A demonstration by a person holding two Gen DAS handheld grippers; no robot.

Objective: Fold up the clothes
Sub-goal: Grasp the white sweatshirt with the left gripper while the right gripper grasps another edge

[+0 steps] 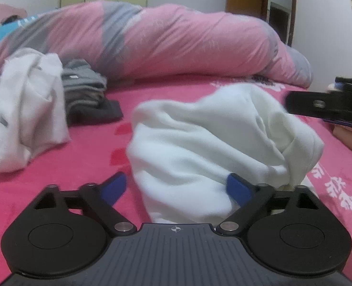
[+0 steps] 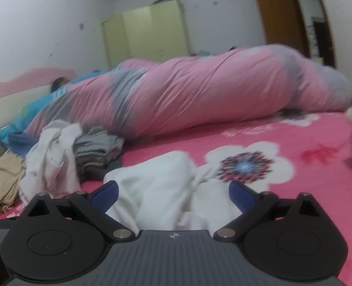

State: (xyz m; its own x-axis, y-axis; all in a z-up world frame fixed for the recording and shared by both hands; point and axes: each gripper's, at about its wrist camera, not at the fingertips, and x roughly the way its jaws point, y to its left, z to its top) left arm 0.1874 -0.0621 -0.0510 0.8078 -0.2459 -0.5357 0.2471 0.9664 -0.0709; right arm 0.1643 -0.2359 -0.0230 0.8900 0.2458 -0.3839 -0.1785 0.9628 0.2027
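Pink bedsheet (image 1: 85, 157): two white garments (image 1: 199, 147) (image 1: 23, 109), one grey stack (image 1: 85, 88).

No legible text, brand or number appears in either view. The only sign is a small crosshair mark printed on the ribbed grey housing of the left tool (image 1: 174, 186). A label on the folded grey clothes (image 1: 84, 88) is too blurred to read.

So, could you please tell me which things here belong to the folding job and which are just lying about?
Belongs to the job:
white garment
crumpled white clothing
folded grey stack
left gripper
right gripper

Just lying about:
pink and grey duvet
pink floral bedsheet
yellow wardrobe
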